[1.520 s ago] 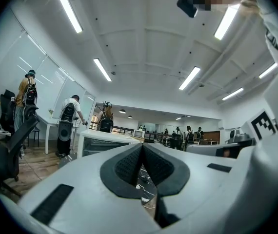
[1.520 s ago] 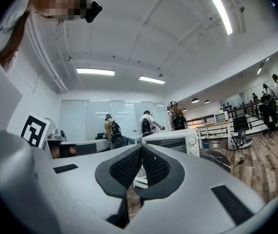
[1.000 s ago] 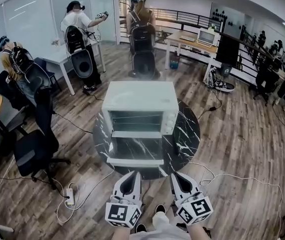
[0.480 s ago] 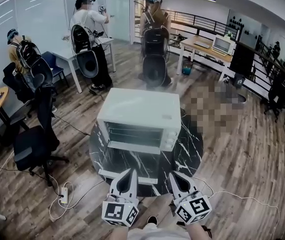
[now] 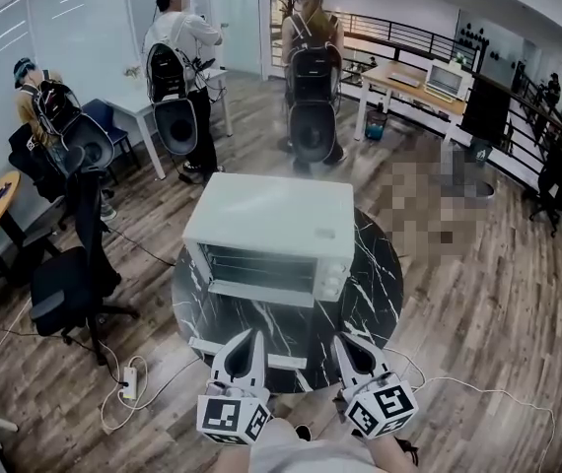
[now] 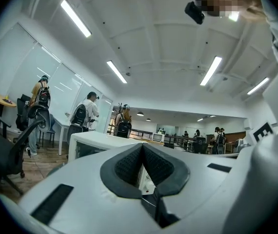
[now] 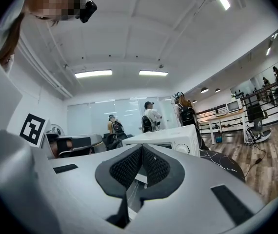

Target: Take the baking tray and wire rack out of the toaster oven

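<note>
The white toaster oven (image 5: pixel 266 227) stands on a round black marble table (image 5: pixel 375 284). Its door (image 5: pixel 261 325) hangs open and lies flat toward me. Thin bars of the wire rack (image 5: pixel 261 262) show in the opening; I cannot make out the baking tray. My left gripper (image 5: pixel 251 335) is shut and empty, its tip over the door's near edge. My right gripper (image 5: pixel 344 342) is shut and empty, just right of the door. The left gripper (image 6: pixel 143 149) and right gripper (image 7: pixel 142 151) each show closed pads with the oven (image 6: pixel 92 141) (image 7: pixel 170 139) ahead.
Black office chairs (image 5: pixel 69 284) stand to the table's left. A power strip (image 5: pixel 128 384) and cables lie on the wood floor near the table's left edge. Three people with backpacks (image 5: pixel 311 67) stand beyond the oven, among desks (image 5: pixel 409 77).
Both grippers have moved forward toward the oven, and the open door's near edge now lies under the left tip. The people at the back have shifted slightly.
</note>
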`<state>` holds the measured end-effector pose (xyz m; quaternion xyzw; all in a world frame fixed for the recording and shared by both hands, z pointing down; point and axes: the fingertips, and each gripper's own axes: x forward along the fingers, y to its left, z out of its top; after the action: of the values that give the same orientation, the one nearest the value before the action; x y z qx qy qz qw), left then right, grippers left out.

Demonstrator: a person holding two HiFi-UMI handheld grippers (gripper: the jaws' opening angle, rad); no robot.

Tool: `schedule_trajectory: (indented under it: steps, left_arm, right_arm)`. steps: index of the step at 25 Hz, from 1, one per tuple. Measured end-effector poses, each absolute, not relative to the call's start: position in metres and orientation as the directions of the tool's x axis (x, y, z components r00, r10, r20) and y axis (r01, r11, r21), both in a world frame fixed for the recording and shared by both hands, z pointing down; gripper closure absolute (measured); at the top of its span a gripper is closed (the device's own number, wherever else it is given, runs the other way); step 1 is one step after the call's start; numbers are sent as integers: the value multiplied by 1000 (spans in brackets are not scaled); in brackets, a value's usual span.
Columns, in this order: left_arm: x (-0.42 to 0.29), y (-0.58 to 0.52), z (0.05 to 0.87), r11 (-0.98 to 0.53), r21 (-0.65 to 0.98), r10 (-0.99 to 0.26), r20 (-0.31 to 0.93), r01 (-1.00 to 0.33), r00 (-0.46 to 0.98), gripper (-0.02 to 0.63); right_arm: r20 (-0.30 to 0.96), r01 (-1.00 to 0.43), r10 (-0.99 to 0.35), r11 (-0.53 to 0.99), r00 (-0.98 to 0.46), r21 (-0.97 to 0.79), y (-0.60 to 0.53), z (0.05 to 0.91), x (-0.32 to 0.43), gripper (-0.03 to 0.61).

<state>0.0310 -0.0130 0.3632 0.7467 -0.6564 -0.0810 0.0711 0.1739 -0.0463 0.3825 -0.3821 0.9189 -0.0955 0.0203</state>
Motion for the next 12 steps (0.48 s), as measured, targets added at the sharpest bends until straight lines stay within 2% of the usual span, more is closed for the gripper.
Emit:
schedule_trajectory:
  steps: [12]
  left_arm:
    - [12, -60, 366, -169, 244, -986, -26, -955, 168, 612]
  right_arm:
    - [32, -721, -732, 660, -680, -211, -86, 384, 155, 577]
